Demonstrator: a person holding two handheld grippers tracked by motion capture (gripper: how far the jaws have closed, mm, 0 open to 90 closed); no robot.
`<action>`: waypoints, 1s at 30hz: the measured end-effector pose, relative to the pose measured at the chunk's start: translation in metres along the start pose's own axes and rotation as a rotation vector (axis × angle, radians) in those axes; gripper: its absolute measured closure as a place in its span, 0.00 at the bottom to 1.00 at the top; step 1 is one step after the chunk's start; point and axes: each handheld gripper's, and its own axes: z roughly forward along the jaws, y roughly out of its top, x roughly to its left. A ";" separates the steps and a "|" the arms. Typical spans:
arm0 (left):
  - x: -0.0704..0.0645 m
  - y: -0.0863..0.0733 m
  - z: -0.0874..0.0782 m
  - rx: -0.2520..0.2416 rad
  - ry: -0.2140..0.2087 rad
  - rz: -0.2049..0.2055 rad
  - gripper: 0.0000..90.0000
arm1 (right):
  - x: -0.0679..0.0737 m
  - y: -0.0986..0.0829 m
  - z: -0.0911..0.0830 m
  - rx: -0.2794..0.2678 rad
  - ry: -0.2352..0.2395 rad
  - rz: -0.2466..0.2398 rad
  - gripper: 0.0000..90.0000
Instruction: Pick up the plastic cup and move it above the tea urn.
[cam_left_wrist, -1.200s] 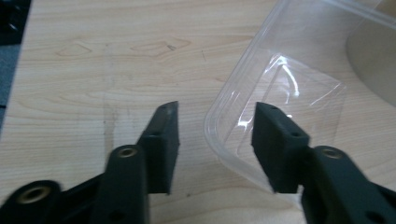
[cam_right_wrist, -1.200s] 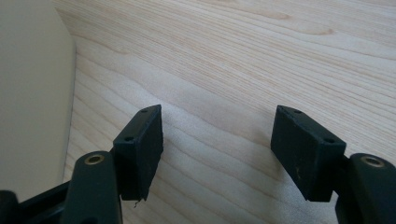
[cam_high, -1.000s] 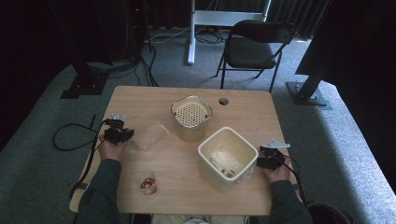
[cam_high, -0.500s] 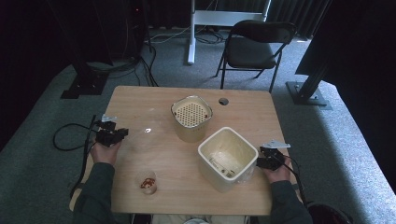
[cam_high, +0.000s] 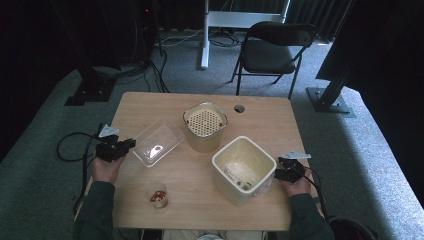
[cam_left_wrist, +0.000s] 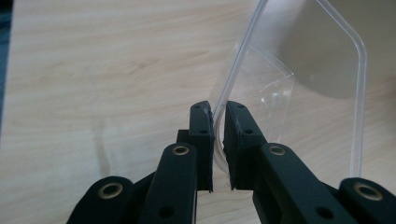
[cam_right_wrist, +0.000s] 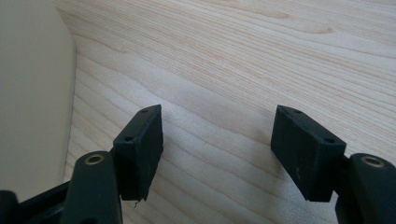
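A clear plastic lid (cam_high: 157, 141) lies left of centre on the wooden table (cam_high: 260, 117). My left gripper (cam_high: 125, 147) is shut on its near-left rim. In the left gripper view the two black jaws pinch the thin rim of the clear lid (cam_left_wrist: 289, 84), with the left gripper (cam_left_wrist: 218, 135) tight around it. A cream container with a perforated insert (cam_high: 205, 125) stands mid-table. A larger cream square bin (cam_high: 245, 167) stands at the front right. My right gripper (cam_high: 282, 172) rests just right of that bin, and in the right gripper view the right gripper (cam_right_wrist: 218, 147) is open over bare wood beside the bin wall (cam_right_wrist: 32, 93).
A small cup with red contents (cam_high: 158, 196) sits near the front edge, left of centre. A round cable hole (cam_high: 239, 108) is at the back of the table. A folding chair (cam_high: 275, 50) stands behind it. A cable (cam_high: 70, 145) loops off the left edge.
My left gripper has drawn a little left toward the table edge, still holding the clear lid. The right gripper and both cream containers have stayed in place.
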 end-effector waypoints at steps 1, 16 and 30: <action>-0.002 0.002 -0.003 -0.011 -0.008 0.006 0.92 | 0.000 0.000 0.000 0.000 0.000 0.000 0.37; -0.032 0.038 -0.033 -0.094 -0.144 0.095 0.92 | 0.000 0.000 0.000 0.000 0.000 -0.001 0.37; -0.093 0.082 -0.017 -0.081 -0.303 0.215 0.92 | 0.000 0.000 0.000 0.001 0.000 0.000 0.37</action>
